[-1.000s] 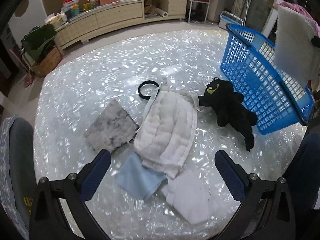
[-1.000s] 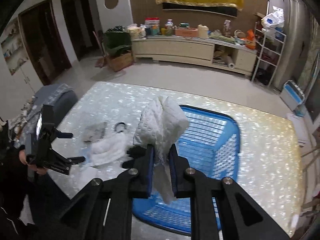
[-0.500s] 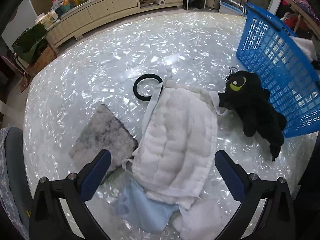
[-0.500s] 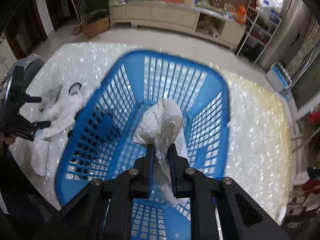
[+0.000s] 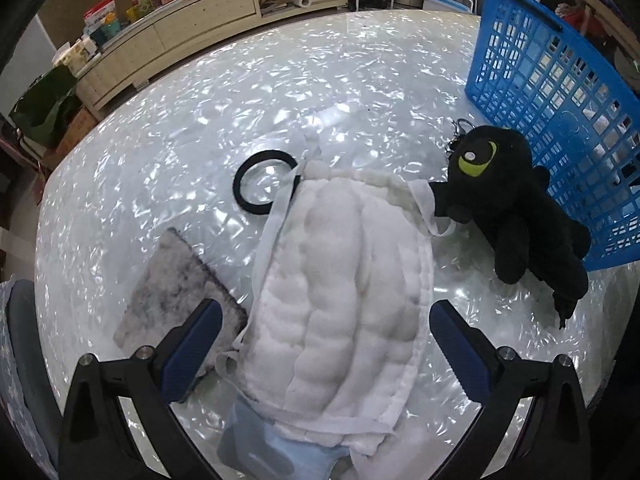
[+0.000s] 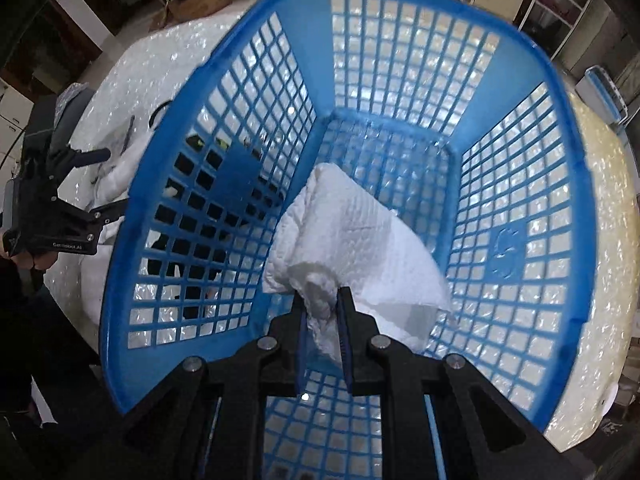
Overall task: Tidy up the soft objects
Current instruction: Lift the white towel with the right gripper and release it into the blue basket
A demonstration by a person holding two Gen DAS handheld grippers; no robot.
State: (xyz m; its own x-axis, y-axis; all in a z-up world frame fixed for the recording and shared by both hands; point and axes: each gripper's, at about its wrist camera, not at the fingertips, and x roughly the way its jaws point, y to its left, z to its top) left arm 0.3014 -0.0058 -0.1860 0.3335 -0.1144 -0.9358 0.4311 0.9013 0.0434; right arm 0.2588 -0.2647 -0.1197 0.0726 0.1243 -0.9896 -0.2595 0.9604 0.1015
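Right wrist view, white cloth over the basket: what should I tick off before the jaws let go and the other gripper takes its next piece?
1. White cloth clamped in right gripper: ok.
2. Cloth inside the blue basket walls: ok.
3. Cloth resting on the basket floor: cannot tell.
4. Left gripper jaws wide apart: ok.
5. Left gripper straddles the white quilted pad: ok.
6. Pad overlaps the black ring and the grey mat, so they may drag: not ok.

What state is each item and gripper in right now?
Right gripper: shut on the white cloth, inside the basket.
Left gripper: open, above the quilted pad.
Blue basket: upright, holding only the cloth.
Quilted pad: flat on the table.
Black plush: lying against the basket's outside.
Black ring: flat on the table.
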